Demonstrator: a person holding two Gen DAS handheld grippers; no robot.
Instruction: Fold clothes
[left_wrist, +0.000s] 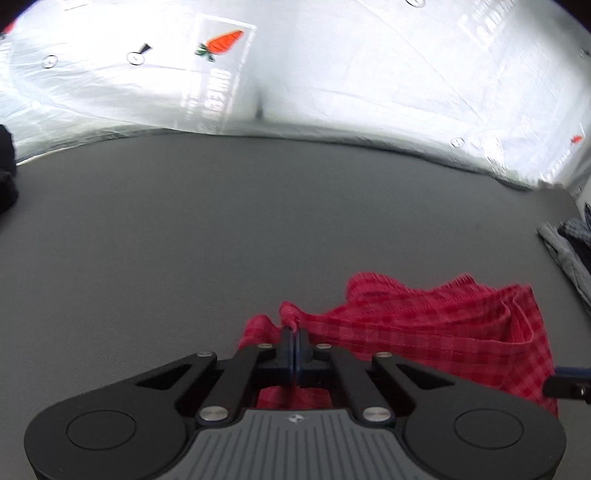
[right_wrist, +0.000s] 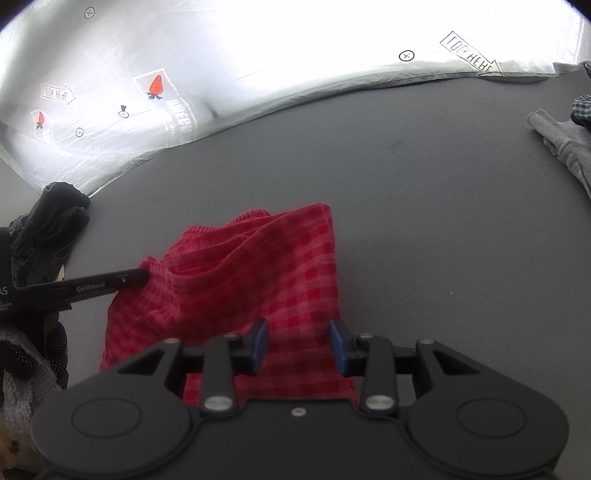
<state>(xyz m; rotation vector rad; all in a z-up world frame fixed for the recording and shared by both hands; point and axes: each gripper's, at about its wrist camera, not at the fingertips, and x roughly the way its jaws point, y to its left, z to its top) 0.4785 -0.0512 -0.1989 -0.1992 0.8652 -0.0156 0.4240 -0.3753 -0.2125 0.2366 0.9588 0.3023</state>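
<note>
The left gripper (left_wrist: 294, 338) pinches a bunched edge of the red checked cloth (left_wrist: 436, 332), jaws closed on it. The cloth spreads right of the tongs over the grey table (left_wrist: 221, 229). Grey clothes (left_wrist: 565, 251) lie far right.

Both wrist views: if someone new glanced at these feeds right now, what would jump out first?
The red checked cloth, bunched on the dark grey table, dominates both views. The left gripper is shut on a fold at its edge, while the right gripper is open over the near part. Behind, a bright white sheet with strawberry prints; grey clothes lie at far right.
</note>
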